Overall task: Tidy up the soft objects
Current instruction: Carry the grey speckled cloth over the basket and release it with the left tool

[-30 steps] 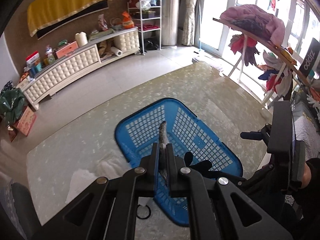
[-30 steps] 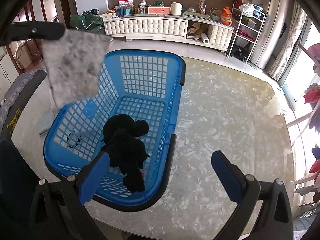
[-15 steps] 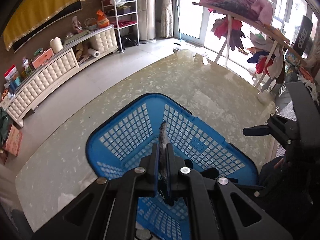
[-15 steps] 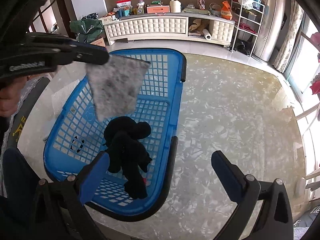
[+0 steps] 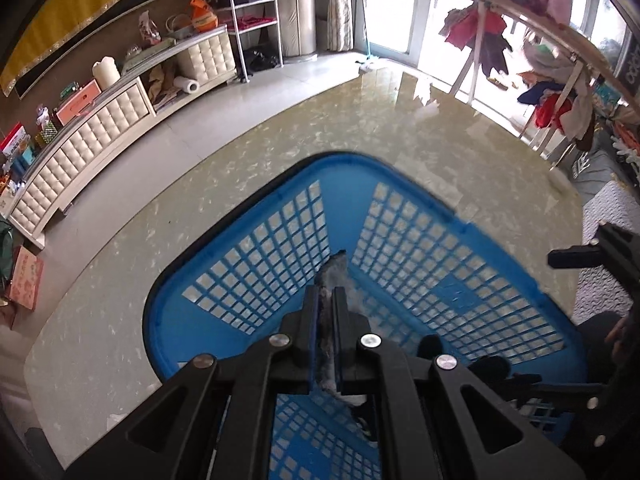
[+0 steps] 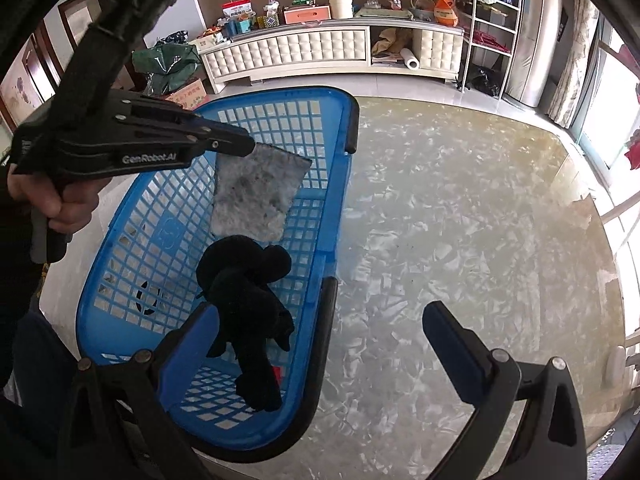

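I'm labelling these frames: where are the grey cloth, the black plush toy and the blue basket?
grey cloth (image 6: 256,192): right wrist view, middle of hanging sheet.
black plush toy (image 6: 244,300): right wrist view, its body.
blue basket (image 6: 334,184): right wrist view, right wall.

Left wrist view: the grey cloth shows edge-on only; its lower part is hidden behind the left gripper, and its face cannot be assessed. The blue basket is covered at its near end by the gripper frame and blurred along its far rim. The black soft toy shows only in slivers inside the basket. Right wrist view: the toy's shape is unreadable, and a red item in the basket beneath it is mostly covered, kind undetermined.
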Demonstrator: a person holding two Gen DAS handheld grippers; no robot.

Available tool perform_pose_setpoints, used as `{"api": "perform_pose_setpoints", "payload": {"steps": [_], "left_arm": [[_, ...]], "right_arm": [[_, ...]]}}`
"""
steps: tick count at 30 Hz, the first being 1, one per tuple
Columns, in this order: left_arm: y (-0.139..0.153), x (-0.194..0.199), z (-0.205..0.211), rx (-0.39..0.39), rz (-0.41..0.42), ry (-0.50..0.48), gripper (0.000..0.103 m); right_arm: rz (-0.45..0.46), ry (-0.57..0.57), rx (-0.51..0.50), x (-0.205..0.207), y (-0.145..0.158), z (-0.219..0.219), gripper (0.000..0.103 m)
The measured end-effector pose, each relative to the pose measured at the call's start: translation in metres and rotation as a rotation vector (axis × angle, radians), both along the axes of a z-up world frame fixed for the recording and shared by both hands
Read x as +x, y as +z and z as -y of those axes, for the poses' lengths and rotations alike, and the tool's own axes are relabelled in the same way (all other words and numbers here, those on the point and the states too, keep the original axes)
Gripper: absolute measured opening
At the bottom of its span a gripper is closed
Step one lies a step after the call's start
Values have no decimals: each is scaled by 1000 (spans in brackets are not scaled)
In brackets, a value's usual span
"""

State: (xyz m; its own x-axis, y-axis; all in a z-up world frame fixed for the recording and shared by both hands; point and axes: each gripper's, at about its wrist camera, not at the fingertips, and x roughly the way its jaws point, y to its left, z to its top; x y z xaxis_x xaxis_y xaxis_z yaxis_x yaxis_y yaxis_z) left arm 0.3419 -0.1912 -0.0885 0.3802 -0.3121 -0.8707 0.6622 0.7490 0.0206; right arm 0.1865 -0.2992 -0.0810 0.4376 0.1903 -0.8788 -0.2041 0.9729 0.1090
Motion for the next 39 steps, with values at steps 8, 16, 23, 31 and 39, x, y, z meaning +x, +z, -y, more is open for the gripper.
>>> {"api": "perform_pose_setpoints", "payload": {"steps": [8, 16, 23, 31, 39], "left_arm": [[-12, 4, 0, 78, 4, 4, 5], [-17, 10, -6, 94, 19, 28, 9], [-8, 7, -10, 126, 85, 28, 59], [15, -6, -18, 123, 118, 37, 75], [48, -46, -33, 80, 138, 51, 82]], "right_arm": [[-8, -6, 24, 7, -5, 3, 102], [-13, -15, 26, 5, -6, 6, 102], [-20, -8, 32, 3, -8, 4, 102], [-16, -15, 29, -4, 1, -1, 102], [6, -20, 5, -15, 21, -10, 102]]}}
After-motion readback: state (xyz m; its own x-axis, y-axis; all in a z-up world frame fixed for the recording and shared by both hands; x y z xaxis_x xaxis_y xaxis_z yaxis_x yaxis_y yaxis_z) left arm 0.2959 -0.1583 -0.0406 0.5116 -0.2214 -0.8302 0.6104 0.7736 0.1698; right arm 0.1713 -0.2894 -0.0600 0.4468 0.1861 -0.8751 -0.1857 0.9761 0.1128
